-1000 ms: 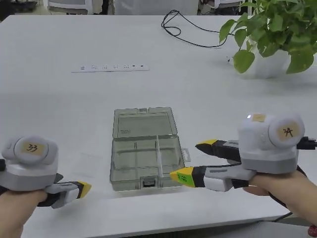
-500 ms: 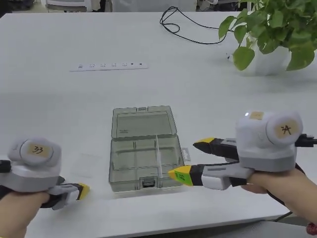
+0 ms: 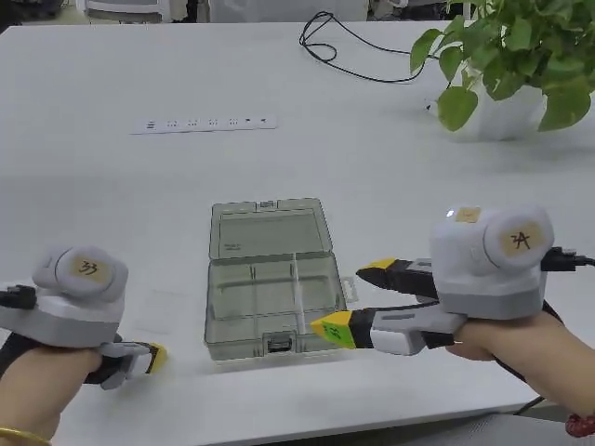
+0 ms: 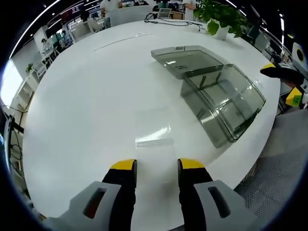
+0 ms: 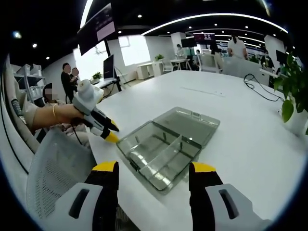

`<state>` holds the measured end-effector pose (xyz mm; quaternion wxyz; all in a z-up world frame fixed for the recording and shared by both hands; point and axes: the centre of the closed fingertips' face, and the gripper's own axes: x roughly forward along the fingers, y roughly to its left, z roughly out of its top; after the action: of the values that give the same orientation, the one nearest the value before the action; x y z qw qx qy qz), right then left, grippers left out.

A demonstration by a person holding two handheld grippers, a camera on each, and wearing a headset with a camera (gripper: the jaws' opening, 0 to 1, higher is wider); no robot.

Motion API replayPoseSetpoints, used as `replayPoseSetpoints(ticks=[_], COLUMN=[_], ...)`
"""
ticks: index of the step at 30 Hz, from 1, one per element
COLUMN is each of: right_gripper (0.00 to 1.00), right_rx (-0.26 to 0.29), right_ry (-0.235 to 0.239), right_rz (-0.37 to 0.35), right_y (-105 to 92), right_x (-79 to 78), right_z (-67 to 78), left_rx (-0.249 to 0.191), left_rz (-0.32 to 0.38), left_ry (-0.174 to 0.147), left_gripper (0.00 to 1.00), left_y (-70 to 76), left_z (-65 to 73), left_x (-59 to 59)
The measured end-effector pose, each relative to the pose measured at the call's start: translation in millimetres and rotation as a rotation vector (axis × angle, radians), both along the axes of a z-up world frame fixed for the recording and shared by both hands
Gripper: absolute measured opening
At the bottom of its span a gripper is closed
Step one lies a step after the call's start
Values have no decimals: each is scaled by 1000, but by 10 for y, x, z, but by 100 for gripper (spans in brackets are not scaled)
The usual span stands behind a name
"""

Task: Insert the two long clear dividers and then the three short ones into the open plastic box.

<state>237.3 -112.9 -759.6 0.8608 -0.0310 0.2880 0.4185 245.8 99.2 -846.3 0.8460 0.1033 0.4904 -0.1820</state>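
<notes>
The open clear plastic box (image 3: 253, 295) lies on the white table with its lid (image 3: 270, 229) flat behind it. One long divider (image 3: 297, 286) stands inside the tray. Faint clear dividers (image 4: 154, 136) lie flat on the table left of the box, just ahead of my left gripper (image 4: 158, 166), which is open and holds nothing. That gripper (image 3: 153, 358) sits near the table's front edge. My right gripper (image 3: 358, 299) is open and hovers at the box's right front corner. Between its jaws, the right gripper view (image 5: 155, 167) takes in the box (image 5: 159, 151).
A white power strip (image 3: 203, 123) lies further back on the table. A potted plant (image 3: 511, 56) stands at the back right, with a black cable (image 3: 344, 58) beside it. The table's front edge (image 3: 307, 409) runs close under both grippers. People sit in the background.
The right gripper has edged slightly left toward the box. The left gripper has tilted a little in place. Nothing has been picked up.
</notes>
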Motion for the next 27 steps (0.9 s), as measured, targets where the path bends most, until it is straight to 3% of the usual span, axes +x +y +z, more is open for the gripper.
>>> replayPoseSetpoints(ticks=[3,7,11,15,19,21,27], right_gripper=[60,60,60,60,58,56,52], right_rx=[-4,-6,-9,2,30,63,132], right_ry=[10,11,15,19,30,47,71], right_rz=[3,6,0,-19,-33,-41,-63], right_y=[28,50,59,76,133,194,372], right_x=[-11,-18,-10,18,48,53,78], right_z=[-11,-13,-18,9,51,84,160], left_rx=[-5,-47,-23,-40,-61,-73,-143], left_rz=[4,32,16,24,56,62,91], left_ry=[9,10,3,1,-25,-62,-132], left_gripper=[32,31,30,30,30,30,30], left_y=[9,24,51,53,74,70,12], left_z=[4,28,18,34,96,159,332], left_x=[-10,-8,-10,-23,-11,16,51])
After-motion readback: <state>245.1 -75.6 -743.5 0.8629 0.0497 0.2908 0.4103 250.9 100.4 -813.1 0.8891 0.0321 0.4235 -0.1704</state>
